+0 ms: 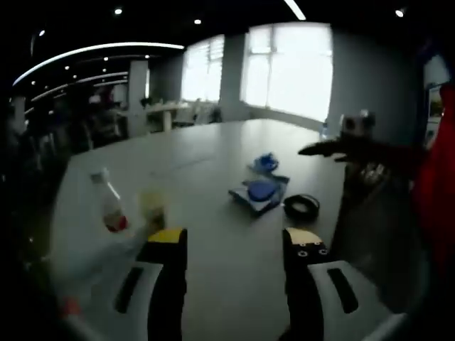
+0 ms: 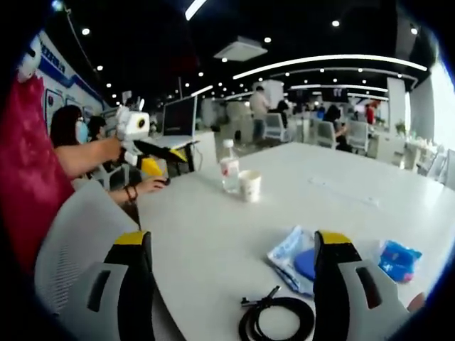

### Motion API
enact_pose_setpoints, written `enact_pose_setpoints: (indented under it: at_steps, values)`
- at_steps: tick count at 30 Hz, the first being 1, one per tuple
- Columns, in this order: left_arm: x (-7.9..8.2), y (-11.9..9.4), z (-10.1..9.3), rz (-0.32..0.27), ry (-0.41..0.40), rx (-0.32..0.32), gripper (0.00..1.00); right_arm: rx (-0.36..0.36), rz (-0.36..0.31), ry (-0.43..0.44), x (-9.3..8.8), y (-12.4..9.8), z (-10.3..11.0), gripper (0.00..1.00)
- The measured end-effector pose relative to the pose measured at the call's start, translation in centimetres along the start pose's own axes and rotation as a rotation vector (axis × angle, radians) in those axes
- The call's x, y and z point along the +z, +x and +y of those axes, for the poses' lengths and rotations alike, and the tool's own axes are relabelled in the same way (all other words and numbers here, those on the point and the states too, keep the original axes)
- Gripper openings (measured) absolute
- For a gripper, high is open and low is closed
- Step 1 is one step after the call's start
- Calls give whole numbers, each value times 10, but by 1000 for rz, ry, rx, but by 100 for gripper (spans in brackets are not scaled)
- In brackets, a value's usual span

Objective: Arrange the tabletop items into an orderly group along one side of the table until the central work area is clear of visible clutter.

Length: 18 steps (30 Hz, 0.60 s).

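Observation:
A clear bottle with a red label (image 1: 110,204) and a paper cup (image 1: 153,206) stand together on the white table (image 1: 227,284). A blue packet (image 1: 259,192), a crumpled blue bag (image 1: 265,162) and a black cable coil (image 1: 301,206) lie farther right. My left gripper (image 1: 234,243) hovers open above the table, short of them all. My right gripper (image 2: 234,245) is open too, low over the table; the cable coil (image 2: 277,320) and blue packet (image 2: 293,259) lie between its jaws. The blue bag (image 2: 398,259) is at the right, with the bottle (image 2: 229,167) and cup (image 2: 249,186) beyond.
In the right gripper view the left gripper (image 2: 163,162) is held up at the far left by a person in red. A grey chair (image 2: 75,234) stands at the table's near edge. Another person's hand (image 2: 153,186) rests on the table. Desks and people fill the background.

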<state>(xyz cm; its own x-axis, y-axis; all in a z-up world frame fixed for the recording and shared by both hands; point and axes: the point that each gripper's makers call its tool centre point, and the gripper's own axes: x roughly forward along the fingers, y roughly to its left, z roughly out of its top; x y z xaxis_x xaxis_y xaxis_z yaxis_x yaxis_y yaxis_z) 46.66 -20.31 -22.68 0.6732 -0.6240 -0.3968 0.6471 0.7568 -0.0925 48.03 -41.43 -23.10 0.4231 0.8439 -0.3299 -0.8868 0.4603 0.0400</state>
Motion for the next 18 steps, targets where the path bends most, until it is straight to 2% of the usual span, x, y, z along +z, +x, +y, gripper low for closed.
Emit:
enact_pose_setpoints:
  at_steps: [4,8,13,18]
  values:
    - [-4,8,-9,7,-7,7,52,-4,5,8,-5,-5,0,94]
    - [-4,17,-21,-17,-38,-11,52,-14,13,8,-10,-14,-2,94]
    - [-10,30,-34,4,-45,-20,51,-47,26,38,-22,-29,-14,94]
    - [-9,43,-42,-12,-60,-18,50,-80,32,71,-31,-37,-25,92]
